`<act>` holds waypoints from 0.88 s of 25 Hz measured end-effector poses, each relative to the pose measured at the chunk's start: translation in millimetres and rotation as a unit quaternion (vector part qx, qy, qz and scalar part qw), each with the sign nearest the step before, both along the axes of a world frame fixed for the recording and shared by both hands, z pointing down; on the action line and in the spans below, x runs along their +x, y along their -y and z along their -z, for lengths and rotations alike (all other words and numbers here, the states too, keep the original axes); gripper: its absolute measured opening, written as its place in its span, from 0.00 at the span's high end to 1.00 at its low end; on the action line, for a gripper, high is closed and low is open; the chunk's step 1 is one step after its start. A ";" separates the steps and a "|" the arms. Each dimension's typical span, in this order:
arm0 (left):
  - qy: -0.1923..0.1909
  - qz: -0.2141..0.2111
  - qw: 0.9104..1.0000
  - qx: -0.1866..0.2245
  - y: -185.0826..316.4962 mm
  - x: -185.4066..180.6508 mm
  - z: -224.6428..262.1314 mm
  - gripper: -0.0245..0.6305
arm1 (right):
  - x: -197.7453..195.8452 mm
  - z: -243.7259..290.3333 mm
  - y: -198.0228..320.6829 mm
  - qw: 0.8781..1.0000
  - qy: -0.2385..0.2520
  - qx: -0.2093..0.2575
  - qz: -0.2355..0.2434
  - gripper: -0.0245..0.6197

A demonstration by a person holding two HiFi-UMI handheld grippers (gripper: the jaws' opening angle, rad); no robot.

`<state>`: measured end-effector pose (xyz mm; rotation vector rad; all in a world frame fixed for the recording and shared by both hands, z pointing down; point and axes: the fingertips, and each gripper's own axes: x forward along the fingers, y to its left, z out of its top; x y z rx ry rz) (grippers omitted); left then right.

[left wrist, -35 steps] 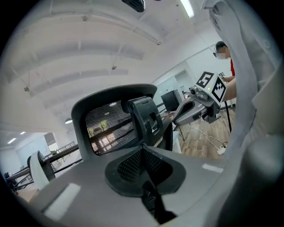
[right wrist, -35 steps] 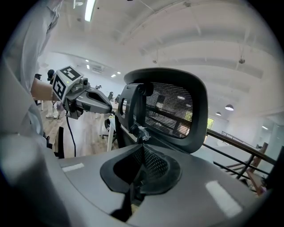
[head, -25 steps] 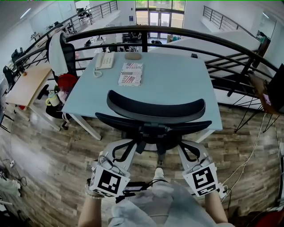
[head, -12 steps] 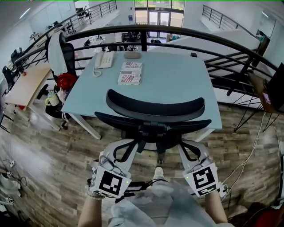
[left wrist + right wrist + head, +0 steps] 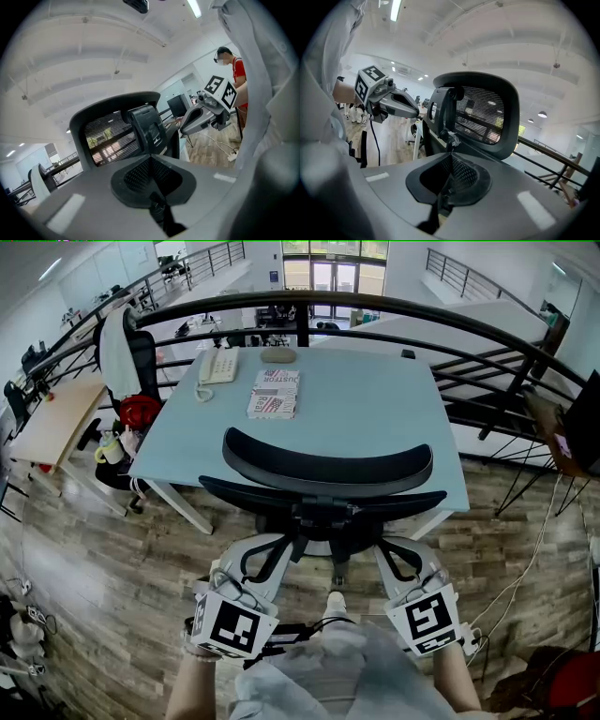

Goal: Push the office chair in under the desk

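The black mesh-backed office chair [image 5: 328, 470] stands with its seat tucked at the front edge of the pale blue desk [image 5: 375, 409]. My left gripper [image 5: 265, 549] and right gripper [image 5: 394, 554] reach up to the chair's lower back frame, one on each side of its centre post. Both are shut with nothing between the jaws. In the left gripper view the shut left gripper [image 5: 150, 161] points at the chair back [image 5: 112, 136] just ahead. The right gripper view shows the right gripper [image 5: 451, 161] shut, close behind the chair back [image 5: 487, 112]. Contact with the frame is hidden.
On the desk lie a white phone [image 5: 221, 367], a printed booklet [image 5: 275, 395] and a small brown object [image 5: 279, 355]. A black railing [image 5: 375, 310] curves behind the desk. At the left stand another chair [image 5: 127, 352], a red bag [image 5: 141, 412] and a wooden desk [image 5: 56, 418].
Almost nothing: the chair and both grippers keep their places, and the picture shifts only slightly.
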<state>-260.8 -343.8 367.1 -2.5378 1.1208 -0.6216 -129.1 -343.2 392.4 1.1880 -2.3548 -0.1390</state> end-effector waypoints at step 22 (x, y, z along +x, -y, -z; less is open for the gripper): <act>-0.009 0.000 1.000 0.001 1.6 3.1 4.7 0.96 | -0.1 -1.2 1.3 1.000 -0.011 -0.001 0.007 0.95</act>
